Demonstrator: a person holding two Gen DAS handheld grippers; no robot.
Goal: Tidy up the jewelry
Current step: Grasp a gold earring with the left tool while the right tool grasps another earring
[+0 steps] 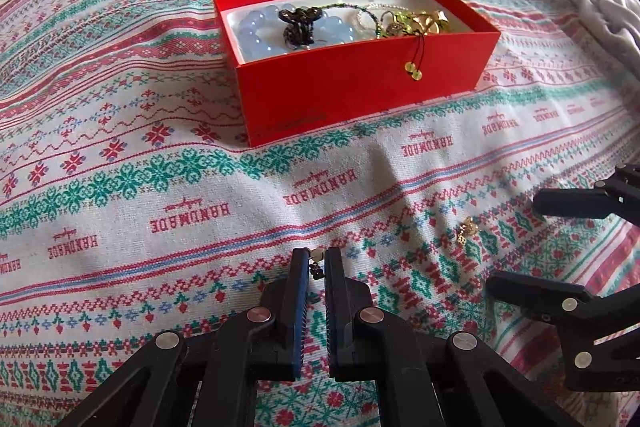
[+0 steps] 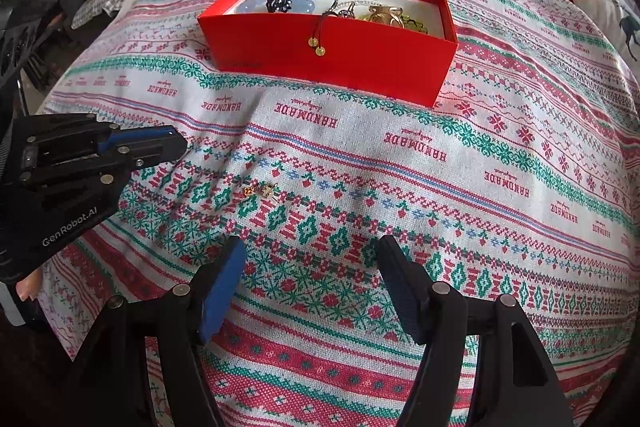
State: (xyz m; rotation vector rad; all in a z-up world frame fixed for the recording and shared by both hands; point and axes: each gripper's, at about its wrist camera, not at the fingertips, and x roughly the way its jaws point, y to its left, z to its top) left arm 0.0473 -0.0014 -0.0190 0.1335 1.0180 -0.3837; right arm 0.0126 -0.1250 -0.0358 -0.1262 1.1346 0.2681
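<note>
Between the fingertips of my left gripper [image 1: 316, 259] sits a small dark earring [image 1: 317, 269] with a pale bead at its top, and the jaws are pinched together on it just above the patterned cloth [image 1: 160, 155]. Off to that gripper's right, a second, gold earring [image 1: 466, 227] lies loose on the cloth, near the tips of my right gripper [image 1: 516, 243] but apart from them. From the right wrist view, that gold earring [image 2: 260, 191] lies ahead of my right gripper [image 2: 312, 247] and slightly left of its centre line, and the two fingers stand wide apart with only cloth between them. Further back stands the red box [image 1: 360, 83], open, holding a pale blue bead bracelet [image 1: 260, 27], a dark piece [image 1: 298, 25] lying on it, and gold items [image 1: 424, 21]; two small beads on dark cords [image 1: 414, 69] hang over its front wall. The word "HANDMADE" repeats in red rows across the cloth, upside down from where I look. On the left gripper's body I can read "GenRobot.AI" [image 2: 70, 227].
</note>
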